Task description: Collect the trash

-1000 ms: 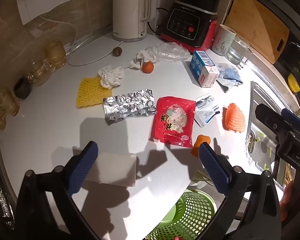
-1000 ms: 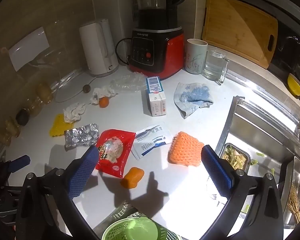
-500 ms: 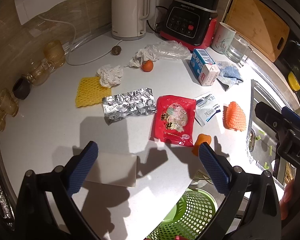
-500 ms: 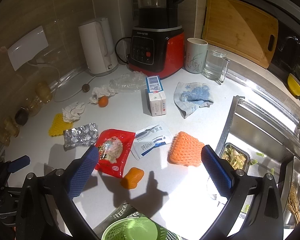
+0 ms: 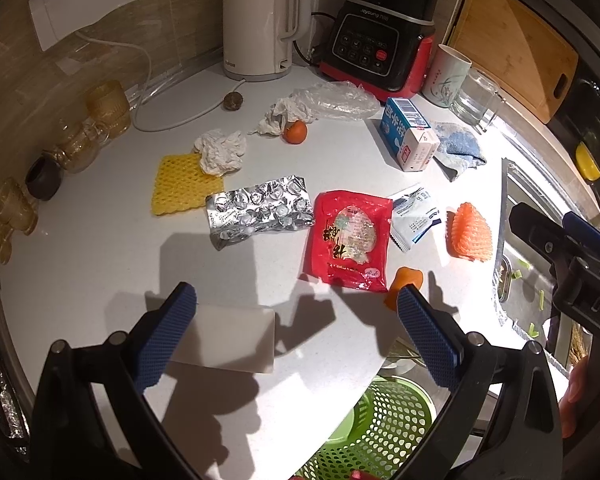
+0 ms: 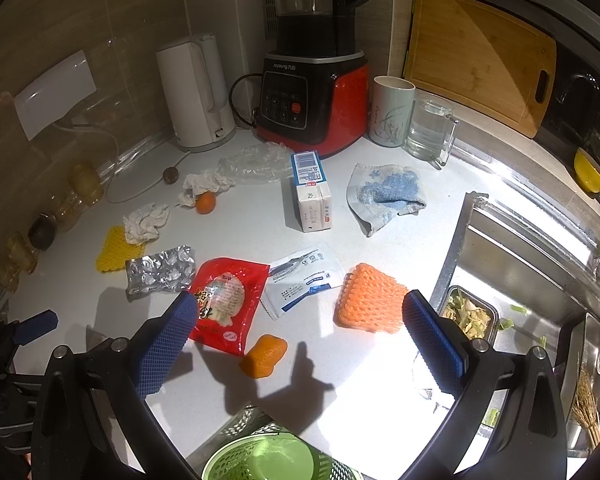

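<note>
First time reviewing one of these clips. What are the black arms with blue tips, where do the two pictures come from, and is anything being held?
No robot here: a person carries a two-finger gripper in each hand, each with a fisheye camera looking along its fingers. One picture shows the left gripper, the other the right gripper; both are open and hold nothing. They hover over a white counter strewn with litter: a red packet, a foil blister sheet, an orange foam net, crumpled tissue. A green basket sits below the counter edge.

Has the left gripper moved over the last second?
Yes, slightly. In its own view the white kettle and red packet drift left and up, so the open left gripper has eased right and back.
</note>
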